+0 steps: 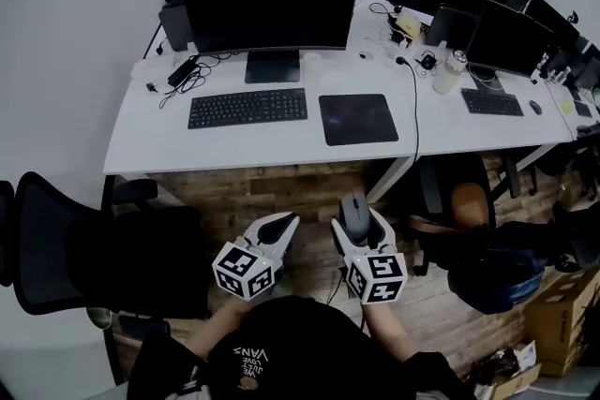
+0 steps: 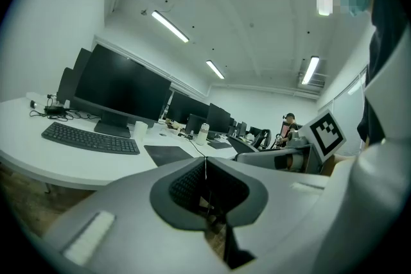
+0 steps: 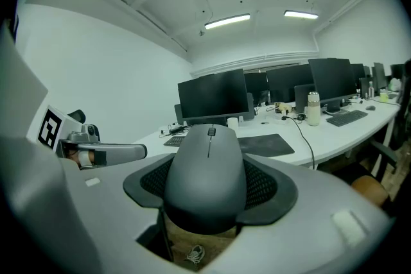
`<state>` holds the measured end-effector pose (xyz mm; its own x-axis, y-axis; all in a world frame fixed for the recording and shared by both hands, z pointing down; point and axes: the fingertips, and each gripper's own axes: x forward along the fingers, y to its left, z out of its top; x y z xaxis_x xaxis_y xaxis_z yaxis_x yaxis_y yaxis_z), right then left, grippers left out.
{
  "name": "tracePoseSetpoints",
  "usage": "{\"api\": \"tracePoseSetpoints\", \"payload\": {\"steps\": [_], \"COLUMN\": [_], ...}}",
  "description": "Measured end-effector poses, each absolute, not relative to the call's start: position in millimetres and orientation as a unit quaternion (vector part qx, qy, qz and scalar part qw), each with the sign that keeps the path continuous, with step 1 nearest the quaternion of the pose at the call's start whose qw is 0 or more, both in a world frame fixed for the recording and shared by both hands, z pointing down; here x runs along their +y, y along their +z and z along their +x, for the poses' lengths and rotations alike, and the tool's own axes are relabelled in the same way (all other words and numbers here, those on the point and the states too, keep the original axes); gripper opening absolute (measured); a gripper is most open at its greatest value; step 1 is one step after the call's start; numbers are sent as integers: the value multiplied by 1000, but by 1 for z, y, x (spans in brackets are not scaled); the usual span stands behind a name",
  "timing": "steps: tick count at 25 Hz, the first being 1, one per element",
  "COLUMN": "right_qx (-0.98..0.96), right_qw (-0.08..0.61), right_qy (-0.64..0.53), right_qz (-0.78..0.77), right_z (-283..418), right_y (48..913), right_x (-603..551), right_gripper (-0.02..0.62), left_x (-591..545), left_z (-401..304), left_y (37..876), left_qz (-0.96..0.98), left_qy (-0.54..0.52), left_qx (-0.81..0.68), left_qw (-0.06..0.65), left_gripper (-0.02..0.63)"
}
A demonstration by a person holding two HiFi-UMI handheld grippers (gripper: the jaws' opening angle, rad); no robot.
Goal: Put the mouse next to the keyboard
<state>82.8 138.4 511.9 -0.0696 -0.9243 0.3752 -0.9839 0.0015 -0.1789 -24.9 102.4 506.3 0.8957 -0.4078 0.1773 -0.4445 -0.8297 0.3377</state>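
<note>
The right gripper (image 1: 356,222) is clamped on a dark grey, rounded plastic computer mouse (image 1: 352,209). Its black ribbed pads press the mouse's two flanks. In the right gripper view the mouse (image 3: 207,176) fills the centre and hides most of what lies behind it. Its underside cannot be seen in any view.

The left gripper (image 1: 284,225) carries nothing, its jaws pressed together to a thin seam. It sits at 9 o'clock from the mouse.

The mouse is held in the air off the long white desk (image 1: 150,140), over the wooden floor. The black flat keyboard (image 1: 247,108) lies on the desk at 11 o'clock from it, and the black rectangular mouse pad (image 1: 357,118) at 12 o'clock. A black mesh office chair (image 1: 56,248) at 9 o'clock is cut off by the frame edge.
</note>
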Motion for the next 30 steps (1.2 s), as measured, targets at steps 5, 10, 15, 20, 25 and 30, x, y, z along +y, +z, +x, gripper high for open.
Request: {"api": "tracePoseSetpoints", "payload": {"steps": [5, 10, 15, 20, 25, 30], "right_qx": [-687, -672, -661, -656, -648, -641], "right_qw": [76, 73, 77, 84, 90, 94], "right_qy": [193, 189, 187, 187, 193, 206], "right_qz": [697, 713, 722, 727, 731, 733], "right_z": [95, 100, 97, 95, 90, 92], "right_y": [504, 497, 497, 499, 505, 513], "right_x": [96, 51, 10, -23, -43, -52], "right_gripper": [304, 304, 304, 304, 304, 304], "left_x": [54, 5, -42, -81, -102, -120], "left_z": [-11, -10, -20, -33, -46, -54], "left_y": [502, 498, 502, 507, 513, 520], "left_qz": [961, 965, 965, 964, 965, 964], "left_qy": [46, 46, 51, 56, 70, 85], "left_qx": [-198, -181, -174, -176, -165, -167], "left_qw": [187, 186, 187, 189, 191, 188], "left_gripper": [3, 3, 3, 3, 3, 3]}}
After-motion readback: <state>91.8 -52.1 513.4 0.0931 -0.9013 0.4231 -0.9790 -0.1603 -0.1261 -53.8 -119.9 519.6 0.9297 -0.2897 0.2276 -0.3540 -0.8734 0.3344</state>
